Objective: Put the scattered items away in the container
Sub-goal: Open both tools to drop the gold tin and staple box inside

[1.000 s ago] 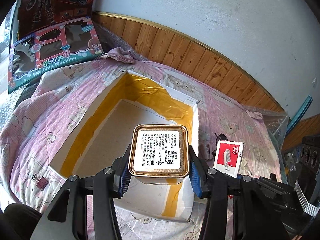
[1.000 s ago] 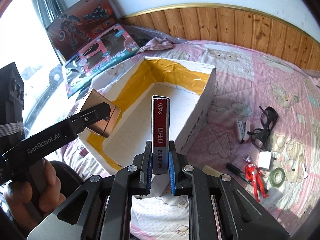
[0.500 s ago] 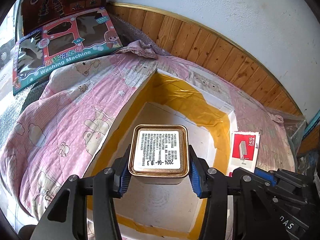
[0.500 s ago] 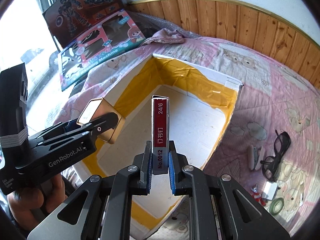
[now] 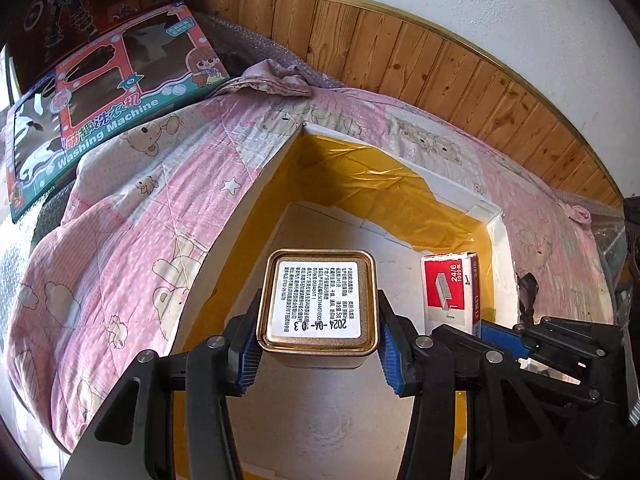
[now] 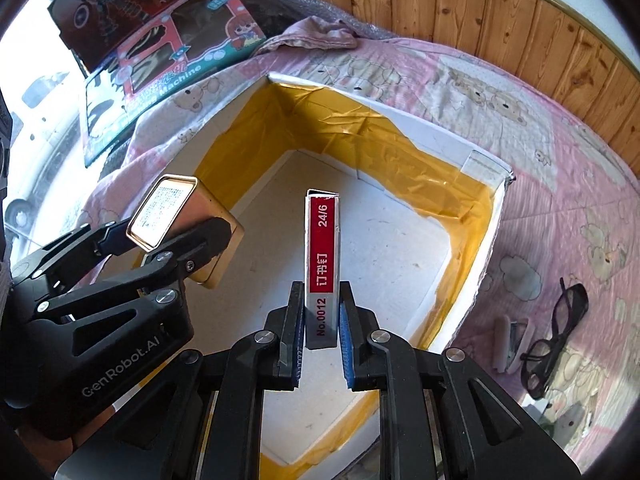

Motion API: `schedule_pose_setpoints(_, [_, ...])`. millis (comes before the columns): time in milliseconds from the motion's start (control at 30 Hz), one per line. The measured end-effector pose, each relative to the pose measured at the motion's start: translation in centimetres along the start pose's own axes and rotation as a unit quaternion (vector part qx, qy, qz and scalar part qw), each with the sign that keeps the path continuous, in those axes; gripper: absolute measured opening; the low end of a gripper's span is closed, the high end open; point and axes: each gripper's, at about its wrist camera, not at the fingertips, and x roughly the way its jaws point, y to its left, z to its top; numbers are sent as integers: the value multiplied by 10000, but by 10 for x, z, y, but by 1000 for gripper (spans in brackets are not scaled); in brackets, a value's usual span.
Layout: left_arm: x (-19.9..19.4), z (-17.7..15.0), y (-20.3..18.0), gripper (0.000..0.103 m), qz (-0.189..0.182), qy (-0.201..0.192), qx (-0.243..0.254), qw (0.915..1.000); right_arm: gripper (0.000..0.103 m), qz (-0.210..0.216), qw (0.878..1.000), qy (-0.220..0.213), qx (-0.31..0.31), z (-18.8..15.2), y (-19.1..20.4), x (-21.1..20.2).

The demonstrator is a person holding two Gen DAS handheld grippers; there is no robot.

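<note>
A white cardboard box point(image 5: 380, 192) lined with yellow tape lies open on the pink quilt. My left gripper point(image 5: 318, 342) is shut on a gold square tin point(image 5: 318, 304) with a white printed label, held above the box floor. My right gripper point(image 6: 320, 344) is shut on a slim red and white staple box point(image 6: 322, 264), upright, also over the box interior point(image 6: 400, 160). In the left wrist view the staple box point(image 5: 450, 288) hangs just right of the tin. In the right wrist view the tin point(image 6: 176, 220) sits in the left gripper point(image 6: 160, 240) at the box's left wall.
Black glasses point(image 6: 556, 336) and a small white stapler-like item point(image 6: 510, 340) lie on the quilt point(image 5: 120, 240) right of the box. Two toy cartons point(image 5: 100, 108) lean at the back left. Wood panelling point(image 5: 440, 68) runs behind the bed.
Both grippers have moved forward and down over the box, still holding the tin and the staple box. The box interior now fills both views.
</note>
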Motion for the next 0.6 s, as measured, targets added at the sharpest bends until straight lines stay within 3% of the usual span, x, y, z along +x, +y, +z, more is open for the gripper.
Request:
schedule_pose_setpoints(67, [7,2,-4,51,172,49,99,9998,22,-62,10000,-4,36,1,-4,3])
schedule_pose_setpoints(167, [17,4,-4,51,272,215,116,9993,35,-20,9998,-55,177,0,-13,2])
schedule_pose_setpoints(300, [6,4,-2,61,375,81,150,9991,35,178,9993,-173,270,-7,-15,-13])
schedule_pose_setpoints(600, [-29,5,4,67,363,-104,52,9993,35,589,9970,-445,220,-39,-4,-52])
